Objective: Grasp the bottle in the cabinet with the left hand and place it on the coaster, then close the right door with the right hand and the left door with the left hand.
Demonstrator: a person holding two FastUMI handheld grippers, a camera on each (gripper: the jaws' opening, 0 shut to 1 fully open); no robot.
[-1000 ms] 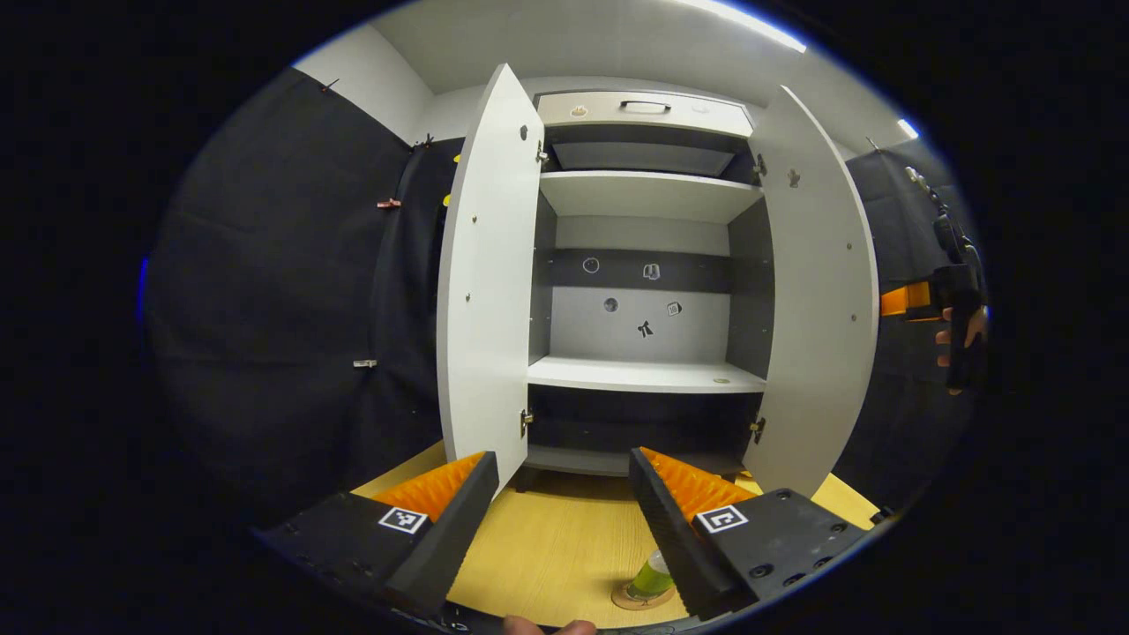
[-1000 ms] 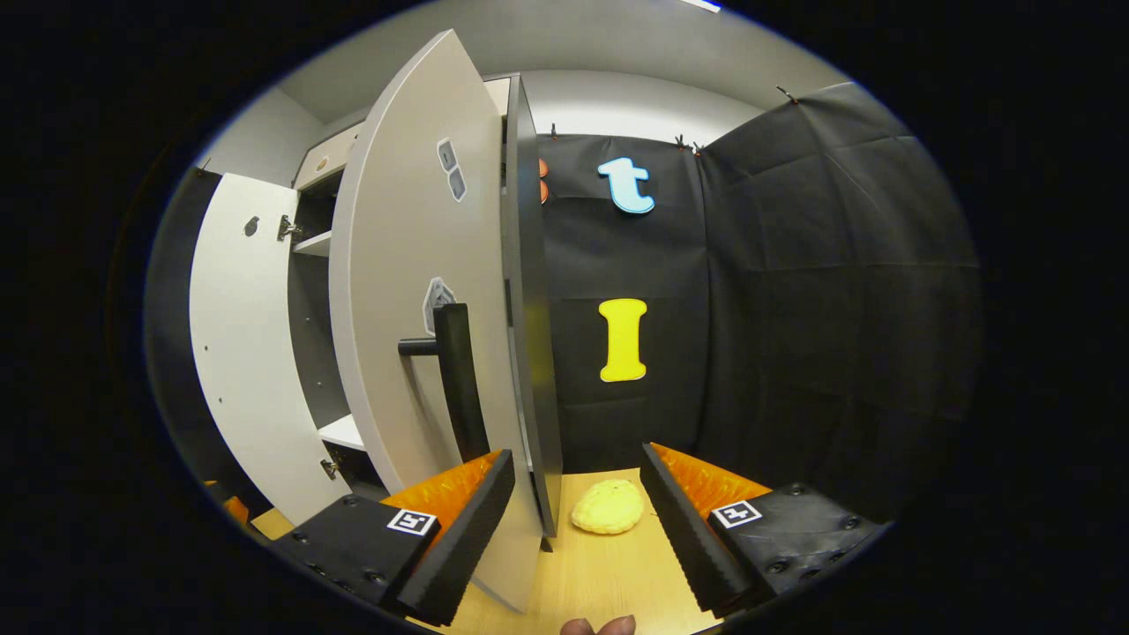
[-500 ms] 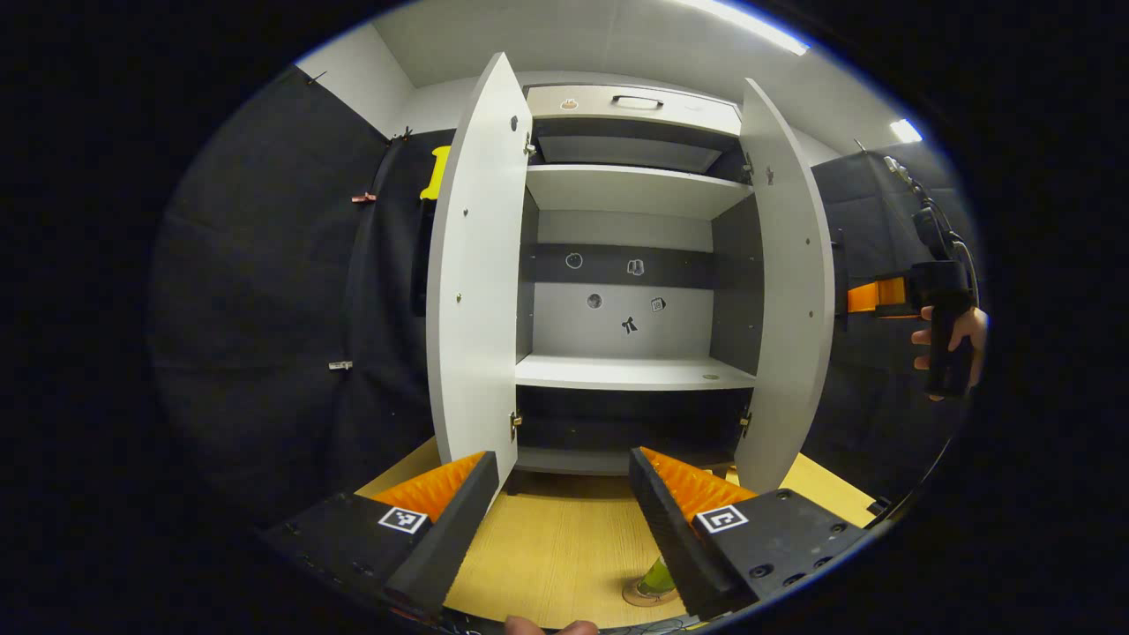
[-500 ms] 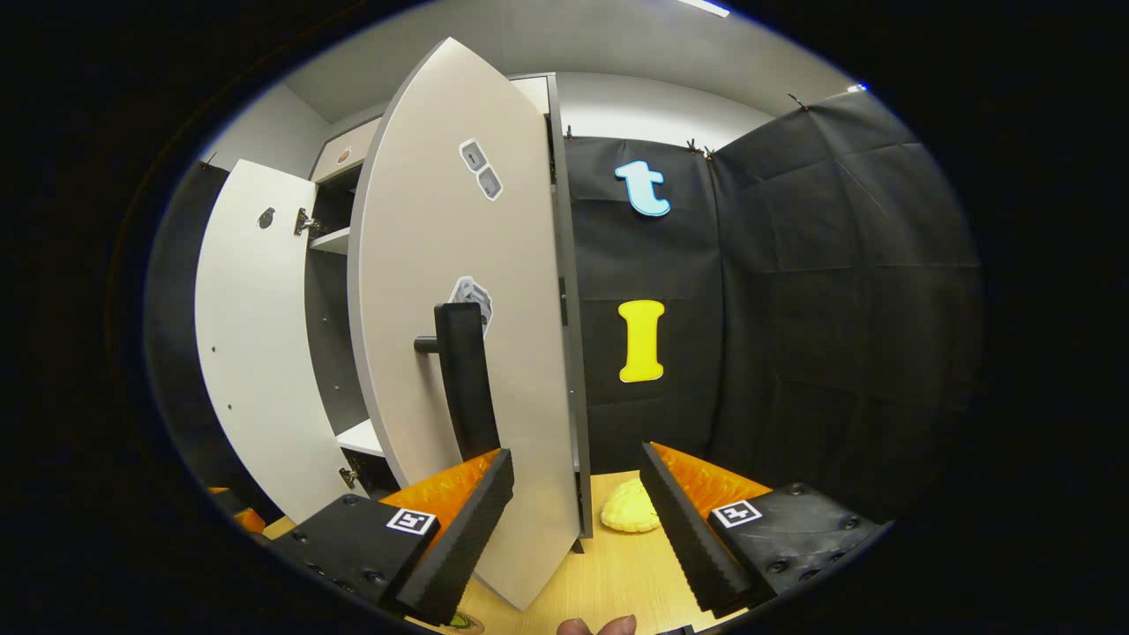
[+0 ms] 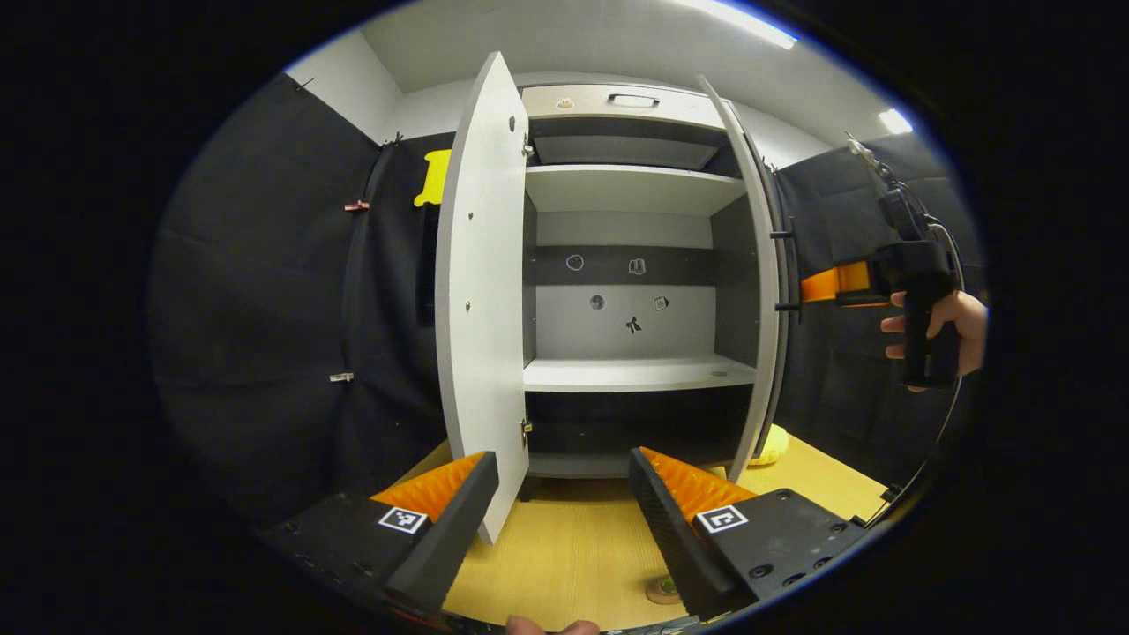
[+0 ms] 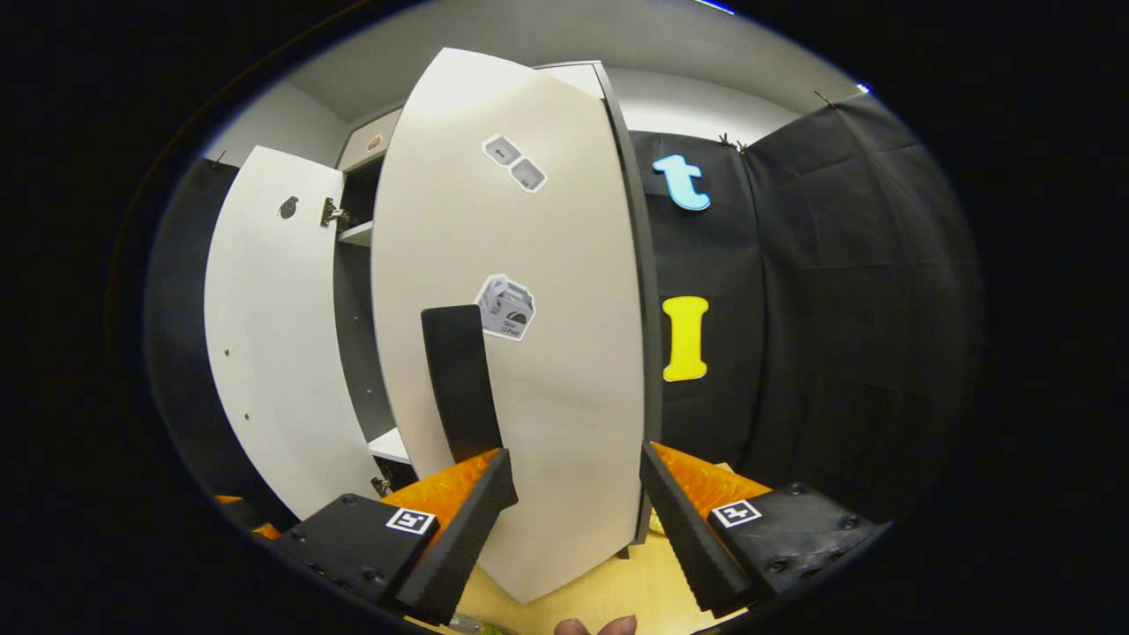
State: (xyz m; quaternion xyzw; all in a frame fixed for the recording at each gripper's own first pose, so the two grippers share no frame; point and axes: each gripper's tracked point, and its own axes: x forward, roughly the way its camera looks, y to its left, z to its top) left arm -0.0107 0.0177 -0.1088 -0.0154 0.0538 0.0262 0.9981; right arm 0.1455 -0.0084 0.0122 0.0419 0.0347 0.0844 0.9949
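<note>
Bottle probably sitting on round coaster (image 5: 661,589); right gripper (image 6: 573,516), fingers apart, pushing white right door (image 6: 529,353); left door (image 5: 481,291) remaining.

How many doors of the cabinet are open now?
2. The left door stands wide open; the right door is partly swung in, with the right gripper open just before it.

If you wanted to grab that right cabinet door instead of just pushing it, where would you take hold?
Probably by the black handle on the right door. It is a tall upright bar standing off the door's outer face, so the open right gripper could come straight at that face and close its fingers on the bar's two sides.
</note>
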